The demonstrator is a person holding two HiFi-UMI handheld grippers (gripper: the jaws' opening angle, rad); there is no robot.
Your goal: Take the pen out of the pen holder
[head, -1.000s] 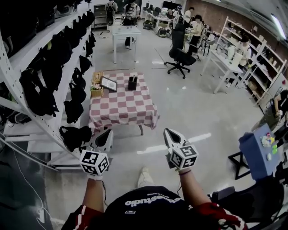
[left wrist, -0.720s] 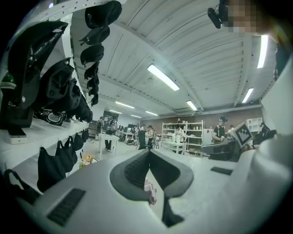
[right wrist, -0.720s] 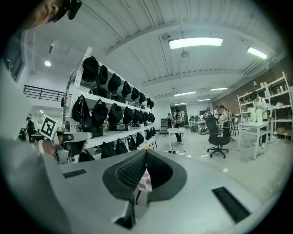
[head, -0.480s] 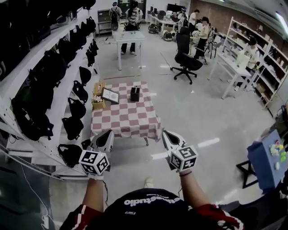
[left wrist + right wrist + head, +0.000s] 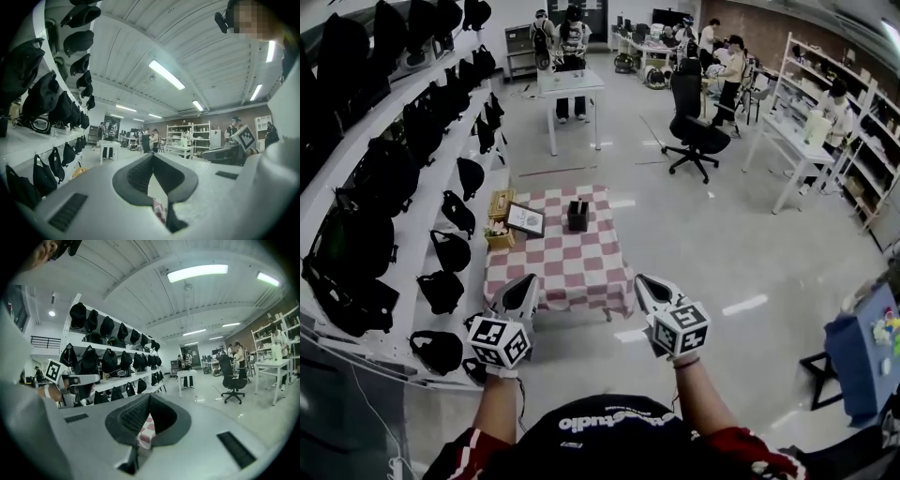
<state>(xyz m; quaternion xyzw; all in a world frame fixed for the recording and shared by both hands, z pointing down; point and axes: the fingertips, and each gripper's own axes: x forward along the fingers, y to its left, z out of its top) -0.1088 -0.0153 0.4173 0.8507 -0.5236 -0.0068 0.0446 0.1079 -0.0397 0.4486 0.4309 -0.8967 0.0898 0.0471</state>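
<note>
A low table with a red-and-white checked cloth [image 5: 562, 262] stands on the floor ahead of me. Near its far edge sits the black pen holder [image 5: 577, 215]; what it contains is too small to make out. My left gripper [image 5: 525, 283] and right gripper [image 5: 644, 284] are held side by side short of the table's near edge, both shut and empty. In the left gripper view the left gripper [image 5: 152, 155] has its pads meeting at the tips. The right gripper [image 5: 149, 395] looks the same in its own view, with the checked cloth [image 5: 146, 431] showing behind the pads.
A framed picture [image 5: 526, 219] and small boxes [image 5: 498, 204] sit on the table's left side. White shelves [image 5: 412, 244] with black bags run along the left. Further back are a white table [image 5: 572, 84], an office chair [image 5: 694, 127] and several people. A blue bin [image 5: 862, 361] stands at right.
The view has advanced toward the checked table, which now lies nearer and lower in the head view. Both grippers travelled forward with me, still shut and side by side.
</note>
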